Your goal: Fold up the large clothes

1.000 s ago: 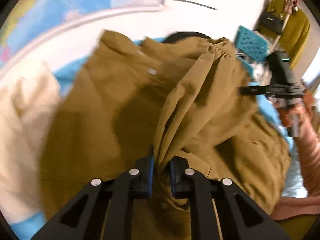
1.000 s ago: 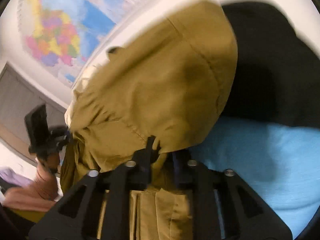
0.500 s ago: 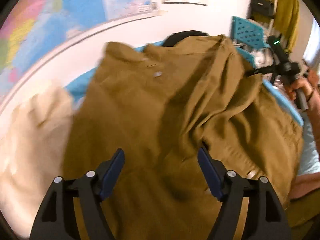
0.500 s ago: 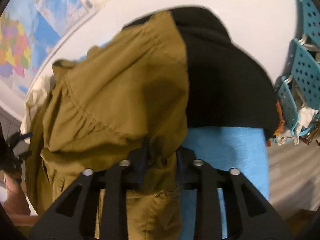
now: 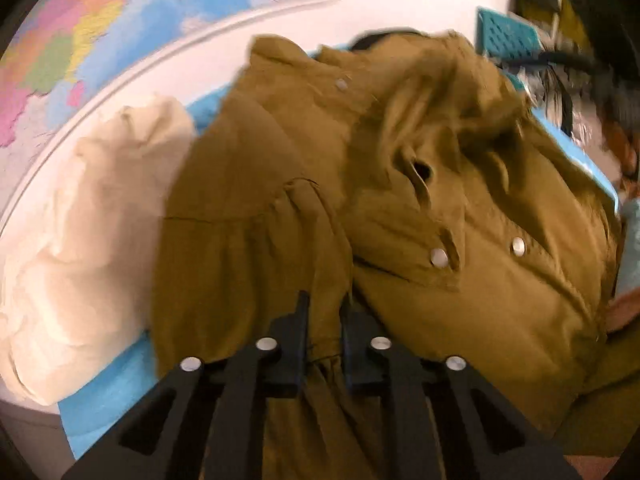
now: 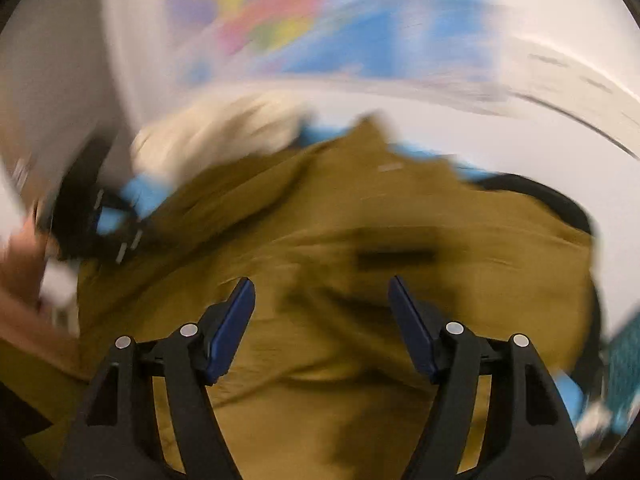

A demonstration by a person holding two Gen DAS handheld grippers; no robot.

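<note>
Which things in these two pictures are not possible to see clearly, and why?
- Black garment: right wrist view, mostly under the olive shirt; its kind is unclear.
- Left gripper: right wrist view, only a motion-blurred dark shape.
- Blue cloth: left wrist view, mostly covered by the shirt and the cream garment.
- Wall map: right wrist view, smeared.

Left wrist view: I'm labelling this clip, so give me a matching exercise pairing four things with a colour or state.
Things:
1 shirt
2 pile
3 left gripper
4 right gripper

States:
A cream
B jaws open, nothing between them
C olive-brown
D shut on cloth

Pairs: 1-C, 2-A, 3-D, 4-B
</note>
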